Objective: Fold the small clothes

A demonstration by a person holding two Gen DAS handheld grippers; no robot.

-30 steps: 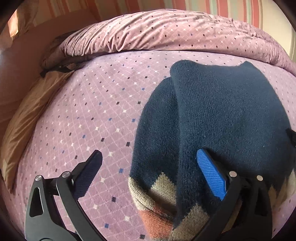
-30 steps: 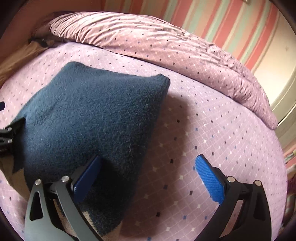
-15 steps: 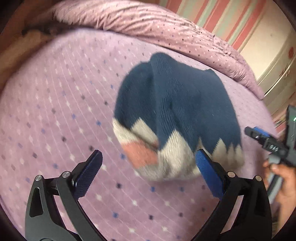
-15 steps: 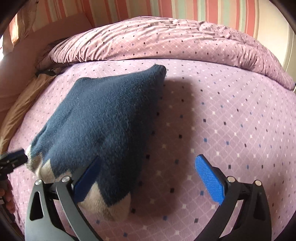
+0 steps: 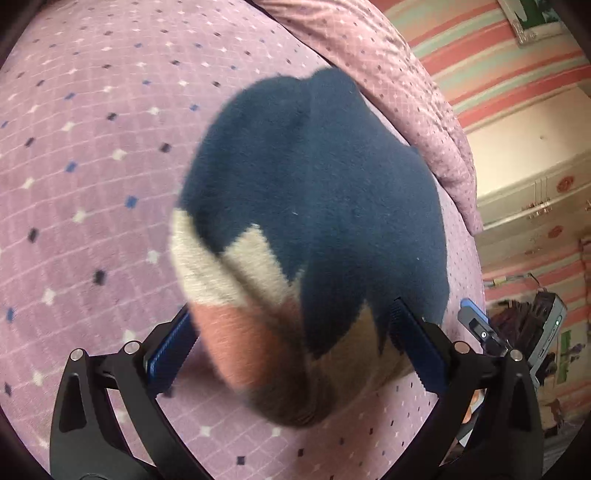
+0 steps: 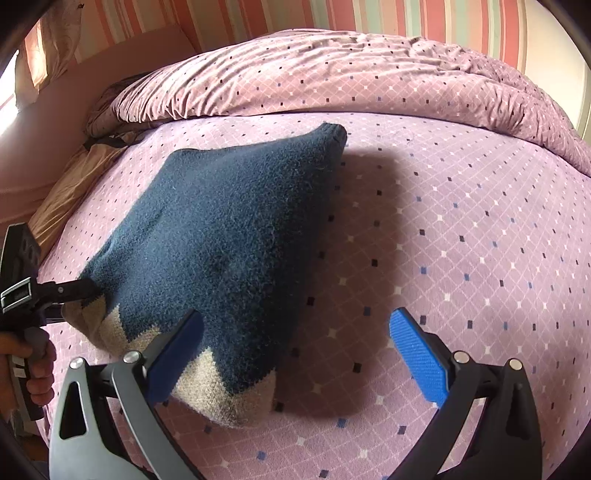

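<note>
Striped wallpaper (image 6: 369,14) backs a bed (image 6: 461,229) in lilac diamond-print sheets, where a navy sweater (image 6: 229,236) lies folded; left gripper (image 5: 291,347) and right gripper (image 6: 295,347) fingers spread wide.

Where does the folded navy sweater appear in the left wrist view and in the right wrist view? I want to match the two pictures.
Left wrist view: the navy sweater fills the centre, its beige and pink hem between the open left gripper.
Right wrist view: it lies left of centre, its hem beside the right gripper.
Shared landmark: the rumpled purple duvet behind the sweater, at upper right in the left view.
</note>
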